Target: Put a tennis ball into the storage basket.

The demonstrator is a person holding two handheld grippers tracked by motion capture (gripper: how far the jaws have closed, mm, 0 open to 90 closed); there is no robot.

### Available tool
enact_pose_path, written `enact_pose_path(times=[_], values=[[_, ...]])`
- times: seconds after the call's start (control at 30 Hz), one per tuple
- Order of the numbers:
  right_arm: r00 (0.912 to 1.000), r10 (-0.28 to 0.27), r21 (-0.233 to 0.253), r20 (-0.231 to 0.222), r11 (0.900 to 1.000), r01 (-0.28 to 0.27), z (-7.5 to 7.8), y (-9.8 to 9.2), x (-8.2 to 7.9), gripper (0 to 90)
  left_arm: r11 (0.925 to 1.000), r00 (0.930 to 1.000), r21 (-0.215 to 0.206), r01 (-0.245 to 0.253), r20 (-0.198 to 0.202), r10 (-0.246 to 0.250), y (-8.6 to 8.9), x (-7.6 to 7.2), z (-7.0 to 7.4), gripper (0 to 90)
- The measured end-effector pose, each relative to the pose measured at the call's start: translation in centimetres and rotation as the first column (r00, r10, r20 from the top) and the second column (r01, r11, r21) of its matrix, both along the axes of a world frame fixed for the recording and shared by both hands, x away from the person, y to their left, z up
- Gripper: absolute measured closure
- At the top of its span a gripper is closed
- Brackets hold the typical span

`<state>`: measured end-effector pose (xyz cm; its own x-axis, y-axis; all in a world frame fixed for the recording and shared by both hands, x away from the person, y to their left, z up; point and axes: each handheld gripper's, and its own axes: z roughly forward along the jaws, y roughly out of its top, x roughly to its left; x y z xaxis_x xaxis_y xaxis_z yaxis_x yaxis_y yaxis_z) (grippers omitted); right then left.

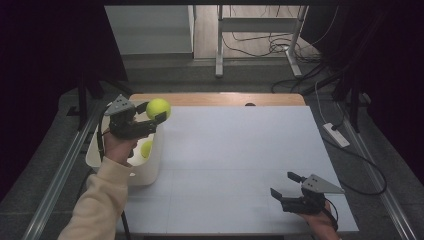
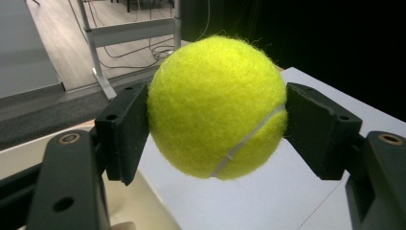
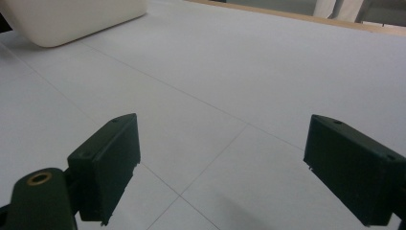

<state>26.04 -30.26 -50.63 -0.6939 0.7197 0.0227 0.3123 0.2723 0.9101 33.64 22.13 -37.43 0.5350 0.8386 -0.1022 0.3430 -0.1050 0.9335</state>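
A yellow-green tennis ball [image 1: 158,108] [image 2: 218,108] is held up in the air at the table's far left, above the far end of a white tub [image 1: 150,172]. My left gripper [image 1: 152,114] [image 2: 215,120] is shut on it, one pad on each side. A second tennis ball [image 1: 146,149] lies inside the tub, partly hidden by the hand. My right gripper [image 1: 284,186] [image 3: 222,167] rests low over the white table near its front right corner, open, with nothing between its jaws.
The tub [image 3: 72,19] stands at the table's left edge. A white sheet [image 1: 240,160] covers the table, with a wooden strip [image 1: 220,99] bare at the back. Cables and a power strip [image 1: 336,134] lie on the floor to the right.
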Motion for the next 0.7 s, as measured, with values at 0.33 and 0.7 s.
enact_pose_path(times=[0.33,0.7], values=[[1.0,0.001,0.001,0.0,1.0,-0.001,0.0,0.0,0.0,12.4,0.9988,0.9988,0.007,-0.048,-0.006,0.048,1.4,0.0,-0.2,28.0],[1.0,0.001,-0.001,-0.001,1.0,-0.001,0.0,0.1,0.0,12.5,0.9949,0.9948,0.007,-0.1,-0.017,0.1,3.3,0.0,-0.5,27.9]])
